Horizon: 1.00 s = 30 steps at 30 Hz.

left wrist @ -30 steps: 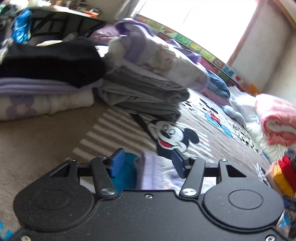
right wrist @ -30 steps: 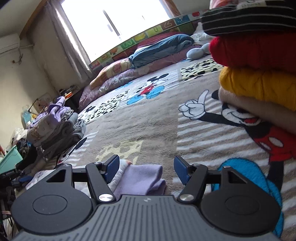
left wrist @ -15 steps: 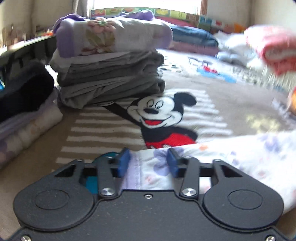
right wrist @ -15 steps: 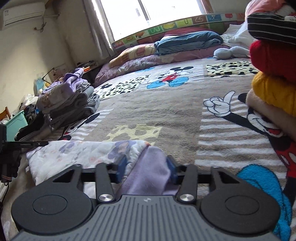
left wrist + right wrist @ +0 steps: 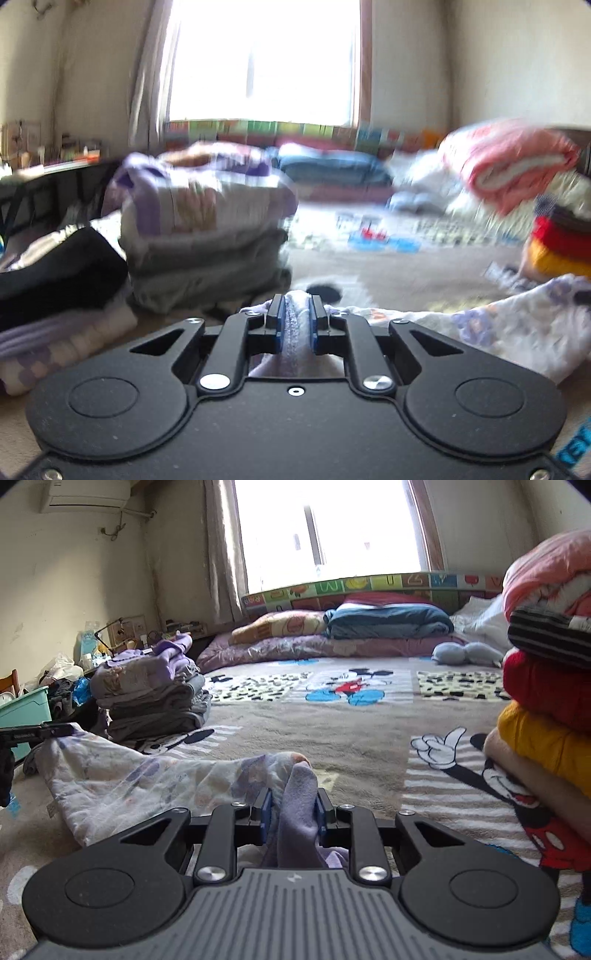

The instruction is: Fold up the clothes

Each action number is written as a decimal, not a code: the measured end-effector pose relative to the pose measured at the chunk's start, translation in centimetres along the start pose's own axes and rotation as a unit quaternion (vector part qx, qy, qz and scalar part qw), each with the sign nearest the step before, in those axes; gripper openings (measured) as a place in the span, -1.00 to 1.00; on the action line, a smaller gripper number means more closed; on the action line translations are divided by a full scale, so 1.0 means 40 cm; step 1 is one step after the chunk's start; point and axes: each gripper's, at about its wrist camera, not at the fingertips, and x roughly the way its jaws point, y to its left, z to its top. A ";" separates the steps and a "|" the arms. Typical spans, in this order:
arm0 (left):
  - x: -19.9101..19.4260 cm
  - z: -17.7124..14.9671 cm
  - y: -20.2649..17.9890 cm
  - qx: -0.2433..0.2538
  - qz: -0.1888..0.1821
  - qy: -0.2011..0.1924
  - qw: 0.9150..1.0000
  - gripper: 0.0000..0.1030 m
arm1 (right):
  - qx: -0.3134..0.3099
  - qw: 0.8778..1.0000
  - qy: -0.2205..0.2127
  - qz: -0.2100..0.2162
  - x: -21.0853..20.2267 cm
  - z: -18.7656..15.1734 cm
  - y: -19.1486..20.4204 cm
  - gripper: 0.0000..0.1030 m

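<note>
In my left wrist view, which is blurry, my left claw (image 5: 295, 319) is squeezed almost closed on a bunched edge of the flowery cloth (image 5: 509, 328). The rest of that cloth spreads away to the right over the blanket (image 5: 406, 273), near its front edge. On the left side of the blanket sits a pile of folded grey clothes (image 5: 207, 266) with a purple and white bundle on top. Just left of it, at the left edge, lies a black folded thing (image 5: 55, 273) on pale purple cloth. Far to the right I see a pink blanket roll (image 5: 513, 166) above red and yellow folded things. In my right wrist view, my right claw (image 5: 293, 810) is pinched tight on a purple part of the flowery cloth (image 5: 140, 779). The cloth stretches from my claw to the left, lifted a little off the blanket (image 5: 332, 734), up to the other claw (image 5: 40, 731) at the left edge. The grey pile (image 5: 155, 705) stands behind it on the left side. At the right edge is a tall stack of folded clothes (image 5: 546, 716), yellow, red and striped.
</note>
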 end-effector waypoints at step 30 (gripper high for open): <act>-0.351 -0.151 -0.024 -0.109 0.080 0.059 0.989 -0.72 | 0.233 0.972 -0.031 0.009 -0.345 -0.259 0.015 0.25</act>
